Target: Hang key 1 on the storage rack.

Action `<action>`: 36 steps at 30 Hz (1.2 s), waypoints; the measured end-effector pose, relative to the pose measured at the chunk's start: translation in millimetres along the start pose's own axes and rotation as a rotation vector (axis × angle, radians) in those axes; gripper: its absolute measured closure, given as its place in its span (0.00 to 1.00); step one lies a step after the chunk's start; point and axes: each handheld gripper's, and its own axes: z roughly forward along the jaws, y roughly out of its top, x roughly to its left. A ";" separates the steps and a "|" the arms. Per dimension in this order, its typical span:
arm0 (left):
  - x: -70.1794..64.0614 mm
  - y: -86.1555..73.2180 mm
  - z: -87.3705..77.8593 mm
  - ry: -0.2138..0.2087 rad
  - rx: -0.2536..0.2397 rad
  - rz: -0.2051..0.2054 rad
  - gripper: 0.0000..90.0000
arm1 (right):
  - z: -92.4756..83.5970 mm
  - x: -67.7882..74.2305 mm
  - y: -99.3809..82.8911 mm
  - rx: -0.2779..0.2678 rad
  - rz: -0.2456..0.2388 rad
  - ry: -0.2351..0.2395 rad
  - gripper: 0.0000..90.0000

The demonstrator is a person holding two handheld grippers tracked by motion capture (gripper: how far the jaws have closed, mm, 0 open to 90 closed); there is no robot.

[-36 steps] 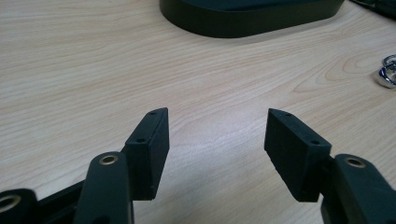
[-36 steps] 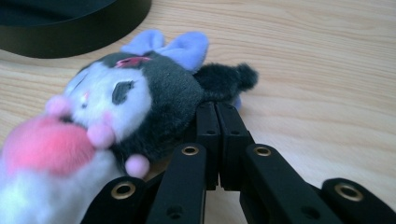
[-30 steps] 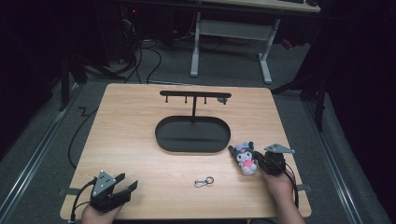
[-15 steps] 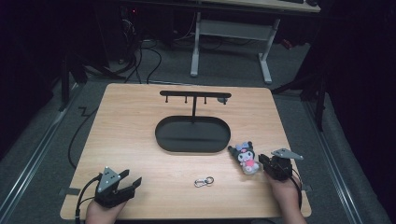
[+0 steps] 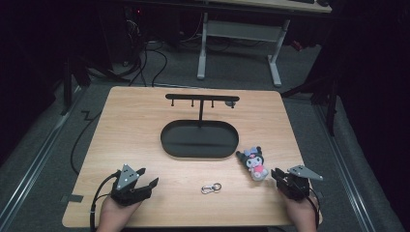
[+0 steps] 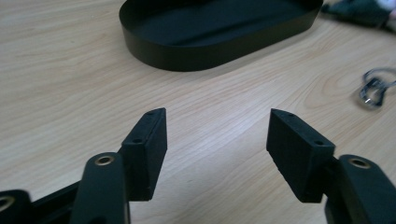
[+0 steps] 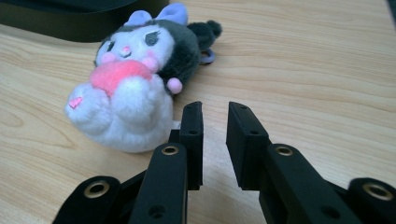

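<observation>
Lying beside right gripper (image 7: 214, 114), plush toy (image 7: 135, 84); its loop half hidden.

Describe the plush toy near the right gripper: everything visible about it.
The plush toy is a small soft doll of fuzzy fabric: white face and body, dark hood with a pompom, lavender bow on top, pink cheeks, a pink puff at its chest, and a small lavender loop behind the head. It lies on its back on the wooden table, just off the black oval tray. The right gripper sits beside its feet, jaws slightly apart with nothing between them.
</observation>
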 end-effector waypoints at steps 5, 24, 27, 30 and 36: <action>10.6 -9.1 2.6 0.007 -0.034 -0.055 0.40 | -6.7 2.1 -2.4 -0.011 0.035 -0.029 0.86; 20.4 -15.6 -2.2 -0.066 -0.061 -0.041 0.38 | -7.1 17.0 3.2 0.159 0.056 -0.009 0.71; 20.7 -14.2 -4.0 -0.057 -0.072 -0.037 0.38 | -8.0 18.4 7.3 0.194 0.057 0.004 0.68; 21.0 -14.1 -5.0 -0.052 -0.075 -0.036 0.38 | -8.3 19.8 9.7 0.213 0.045 0.006 0.65; 18.6 -16.4 -2.7 -0.060 -0.065 -0.031 0.37 | -5.9 23.9 16.8 0.299 0.009 0.018 0.57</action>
